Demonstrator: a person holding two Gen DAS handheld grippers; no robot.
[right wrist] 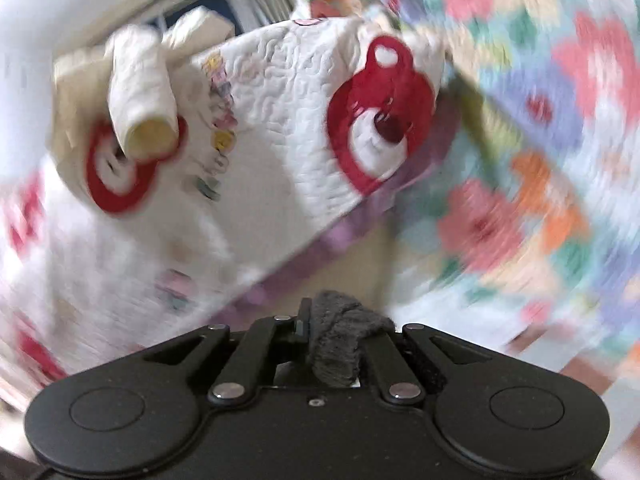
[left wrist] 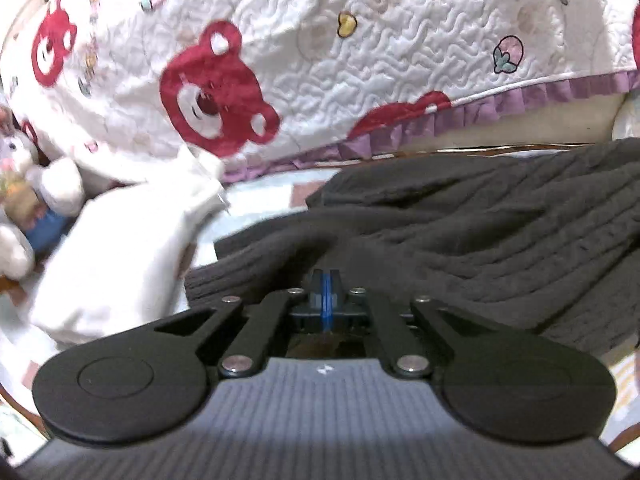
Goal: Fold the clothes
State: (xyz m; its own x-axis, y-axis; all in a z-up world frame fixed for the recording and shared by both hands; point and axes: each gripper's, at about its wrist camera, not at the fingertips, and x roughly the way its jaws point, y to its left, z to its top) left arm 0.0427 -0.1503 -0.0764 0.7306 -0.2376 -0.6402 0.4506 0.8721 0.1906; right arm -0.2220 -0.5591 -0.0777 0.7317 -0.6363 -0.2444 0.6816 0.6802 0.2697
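A dark grey knit sweater lies spread and rumpled on the bed, filling the right and middle of the left wrist view. My left gripper is shut, its blue pads pressed together at the sweater's near edge; whether cloth is pinched between them is hidden. My right gripper is shut on a bunched piece of the same dark grey sweater, lifted off the bed; that view is motion-blurred.
A white quilt with red bears and a purple frill lies behind the sweater; it also shows in the right wrist view. A white garment and plush toys sit at left. A flowered sheet covers the bed.
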